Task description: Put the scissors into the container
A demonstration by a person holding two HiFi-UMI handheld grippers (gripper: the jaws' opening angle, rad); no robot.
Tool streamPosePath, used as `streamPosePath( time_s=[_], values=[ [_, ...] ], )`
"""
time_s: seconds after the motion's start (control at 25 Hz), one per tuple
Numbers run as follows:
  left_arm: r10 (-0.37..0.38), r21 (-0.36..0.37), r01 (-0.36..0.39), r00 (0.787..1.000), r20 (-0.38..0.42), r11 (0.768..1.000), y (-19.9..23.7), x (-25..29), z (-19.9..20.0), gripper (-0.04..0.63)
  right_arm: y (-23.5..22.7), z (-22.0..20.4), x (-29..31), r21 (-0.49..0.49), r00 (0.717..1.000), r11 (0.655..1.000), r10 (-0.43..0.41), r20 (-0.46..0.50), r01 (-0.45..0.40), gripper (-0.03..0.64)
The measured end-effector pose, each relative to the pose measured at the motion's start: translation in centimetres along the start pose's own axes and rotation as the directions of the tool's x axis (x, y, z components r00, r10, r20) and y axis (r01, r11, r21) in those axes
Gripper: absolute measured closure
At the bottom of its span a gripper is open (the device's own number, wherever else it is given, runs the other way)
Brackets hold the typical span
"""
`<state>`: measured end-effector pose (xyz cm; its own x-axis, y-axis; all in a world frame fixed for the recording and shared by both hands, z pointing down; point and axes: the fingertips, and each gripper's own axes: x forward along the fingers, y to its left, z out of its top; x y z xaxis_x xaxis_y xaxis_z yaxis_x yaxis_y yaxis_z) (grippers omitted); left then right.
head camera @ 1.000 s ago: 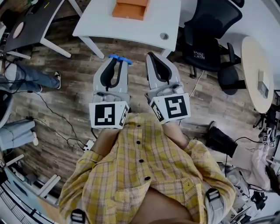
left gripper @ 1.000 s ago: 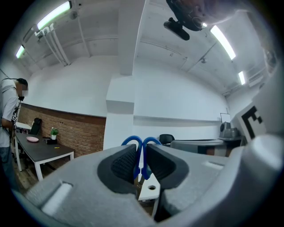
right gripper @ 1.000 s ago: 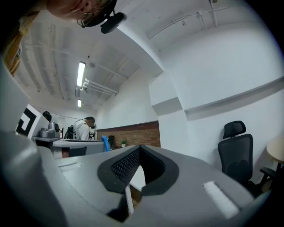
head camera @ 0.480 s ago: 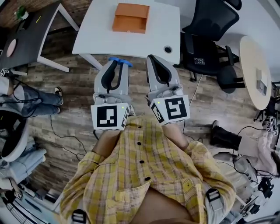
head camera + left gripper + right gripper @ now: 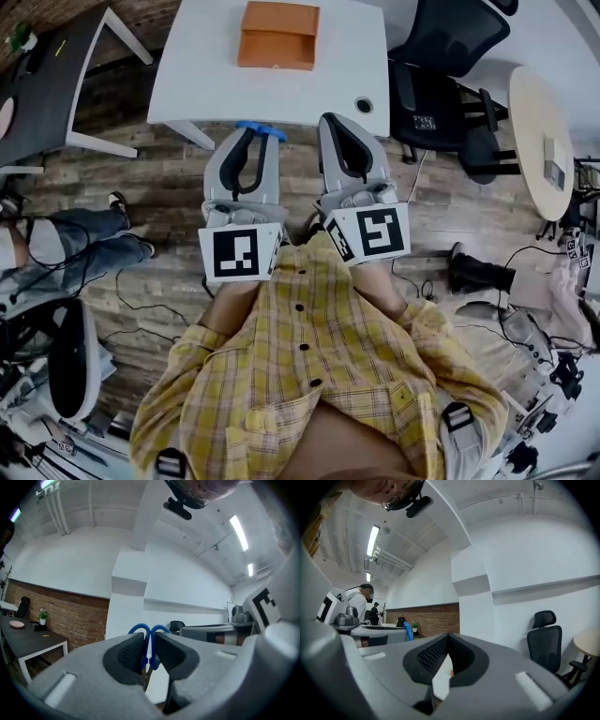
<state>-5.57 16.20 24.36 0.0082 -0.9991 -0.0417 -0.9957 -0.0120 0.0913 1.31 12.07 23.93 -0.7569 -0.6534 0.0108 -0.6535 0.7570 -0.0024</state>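
Note:
Blue-handled scissors [image 5: 259, 129] stick out past the tip of my left gripper [image 5: 251, 139], which is shut on them; in the left gripper view the two blue handle loops [image 5: 148, 634] rise between the dark pads. My right gripper [image 5: 336, 127] is held beside it, shut with nothing in it, its pads meeting in the right gripper view [image 5: 447, 645]. The orange open container [image 5: 277, 35] stands on the white table [image 5: 206, 66] ahead of both grippers, well beyond their tips.
A black office chair [image 5: 448, 56] stands right of the white table, a round pale table [image 5: 542, 141] further right. A dark desk [image 5: 37, 84] is at the left, with a seated person's legs [image 5: 66, 239] below it. Cables lie on the wood floor [image 5: 141, 300].
The view has shifted so the white table and orange container sit closer to the gripper tips. Both grippers stay shut, the left still holding the scissors.

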Motion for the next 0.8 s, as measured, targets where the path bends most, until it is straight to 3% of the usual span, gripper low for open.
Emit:
streamPosePath(
  time_s=[0.24, 0.8],
  values=[
    [-0.006, -0.016, 0.006, 1.0, -0.013, 1.0, 1.3, 1.3, -0.8, 0.515, -0.2, -0.6, 1.7, -0.009, 1.0, 1.0, -0.011, -0.02, 0.011, 0.611],
    [-0.009, 0.026, 0.01, 0.999, -0.041, 1.0, 4.0, 7.6, -2.1, 0.515, -3.5, -1.6, 7.4, 0.024, 1.0, 0.999, -0.021, 0.0, 0.021, 0.611]
  ],
)
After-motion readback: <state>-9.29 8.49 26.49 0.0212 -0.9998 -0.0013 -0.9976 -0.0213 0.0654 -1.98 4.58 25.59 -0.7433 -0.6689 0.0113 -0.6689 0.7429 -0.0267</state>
